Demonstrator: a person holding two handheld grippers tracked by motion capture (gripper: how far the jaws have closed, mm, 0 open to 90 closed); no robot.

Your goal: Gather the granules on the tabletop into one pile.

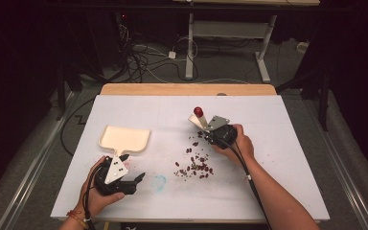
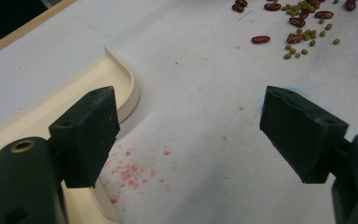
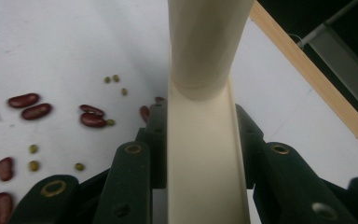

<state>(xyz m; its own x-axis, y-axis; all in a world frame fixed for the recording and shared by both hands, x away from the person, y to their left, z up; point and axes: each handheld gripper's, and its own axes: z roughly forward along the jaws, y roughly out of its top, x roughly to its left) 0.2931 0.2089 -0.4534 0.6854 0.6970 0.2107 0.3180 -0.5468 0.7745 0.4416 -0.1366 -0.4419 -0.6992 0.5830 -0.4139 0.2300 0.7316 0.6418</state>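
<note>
A cream dustpan lies flat on the left of the white table top. Its corner rim is beside one jaw of my left gripper. That gripper rests near the front edge, open and holding nothing. Red kidney beans and small green beans are scattered mid-table. My right gripper sits just behind them, shut on a cream handle whose red-tipped end points up and away. More beans lie to the left of its jaws.
Reddish specks and a faint blue smudge mark the paper near the left gripper. A wooden edge borders the far side of the table. Cables and a desk frame are on the floor beyond.
</note>
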